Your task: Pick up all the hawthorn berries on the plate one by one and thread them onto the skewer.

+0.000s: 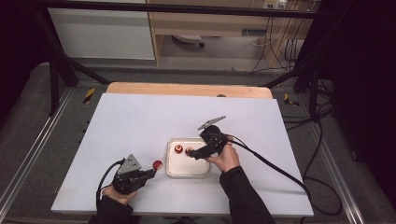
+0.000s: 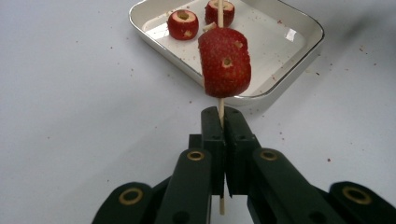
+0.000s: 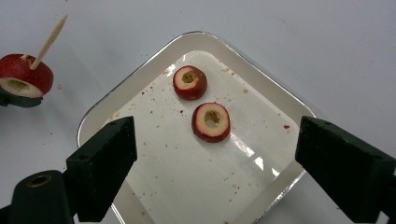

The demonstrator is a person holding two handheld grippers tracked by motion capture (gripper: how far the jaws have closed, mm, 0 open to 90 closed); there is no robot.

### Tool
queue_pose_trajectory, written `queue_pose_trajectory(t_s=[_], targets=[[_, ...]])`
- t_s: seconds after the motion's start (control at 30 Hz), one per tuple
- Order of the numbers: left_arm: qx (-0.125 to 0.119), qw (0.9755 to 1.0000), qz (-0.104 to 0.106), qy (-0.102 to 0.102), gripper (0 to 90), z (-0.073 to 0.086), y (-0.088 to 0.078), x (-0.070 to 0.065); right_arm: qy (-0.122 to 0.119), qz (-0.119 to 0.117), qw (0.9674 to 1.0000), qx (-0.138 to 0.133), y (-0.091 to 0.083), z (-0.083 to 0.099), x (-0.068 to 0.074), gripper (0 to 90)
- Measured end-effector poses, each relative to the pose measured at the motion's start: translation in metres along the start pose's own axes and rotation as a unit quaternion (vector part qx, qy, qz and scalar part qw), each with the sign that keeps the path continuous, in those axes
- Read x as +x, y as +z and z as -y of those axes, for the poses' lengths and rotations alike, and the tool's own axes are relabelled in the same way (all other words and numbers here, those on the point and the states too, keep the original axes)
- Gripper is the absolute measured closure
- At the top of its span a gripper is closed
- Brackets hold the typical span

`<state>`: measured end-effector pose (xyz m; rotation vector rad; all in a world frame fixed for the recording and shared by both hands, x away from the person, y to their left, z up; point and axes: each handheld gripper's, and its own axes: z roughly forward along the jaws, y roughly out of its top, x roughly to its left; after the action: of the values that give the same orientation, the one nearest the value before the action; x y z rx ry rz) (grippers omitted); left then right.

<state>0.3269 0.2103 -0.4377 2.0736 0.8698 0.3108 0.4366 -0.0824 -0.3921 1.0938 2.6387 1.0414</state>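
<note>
Black jaws of my left gripper [image 2: 223, 122] clench the skewer [image 2: 221, 106]; one fruit piece [image 2: 225, 61] rides it.
Right gripper [image 3: 212, 154] hangs released above the tray [image 3: 140, 88]; its near ring [image 3: 211, 122] at 12 o'clock could split if I pinch off-centre.

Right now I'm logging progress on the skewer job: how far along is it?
Done: one red fruit piece sits threaded on the wooden skewer, which the left gripper clamps. In hand: the open right gripper hovers over the tray. Left: two cored pieces lie there unthreaded.
</note>
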Motion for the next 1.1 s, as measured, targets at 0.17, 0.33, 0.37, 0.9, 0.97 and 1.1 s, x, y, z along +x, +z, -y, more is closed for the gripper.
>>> queue_pose_trajectory(t_s=[0.17,0.33,0.37,0.9,0.97,1.1], targets=[[0.002,1.0000,-0.001,-0.001,87.9,0.001,0.000,0.001,0.002,0.000,0.9993,0.038,0.016,-0.010,-0.001,11.6],[0.004,1.0000,-0.001,-0.003,87.9,0.001,0.001,0.002,0.007,0.003,0.9979,0.065,0.031,-0.018,-0.001,14.1],[0.004,1.0000,-0.001,-0.002,88.0,0.001,0.000,0.002,0.004,0.002,0.9976,0.069,0.033,-0.019,-0.002,17.0],[0.005,1.0000,-0.002,-0.003,87.9,0.000,0.002,0.002,0.015,-0.018,0.9937,0.110,0.045,-0.026,-0.008,49.9],[0.005,1.0000,-0.001,-0.003,87.9,0.000,0.002,0.002,0.020,-0.020,0.9930,0.114,0.046,-0.026,-0.009,50.8],[0.006,1.0000,-0.001,-0.003,88.0,0.000,0.002,0.002,0.022,-0.024,0.9921,0.121,0.049,-0.025,-0.010,54.7]])
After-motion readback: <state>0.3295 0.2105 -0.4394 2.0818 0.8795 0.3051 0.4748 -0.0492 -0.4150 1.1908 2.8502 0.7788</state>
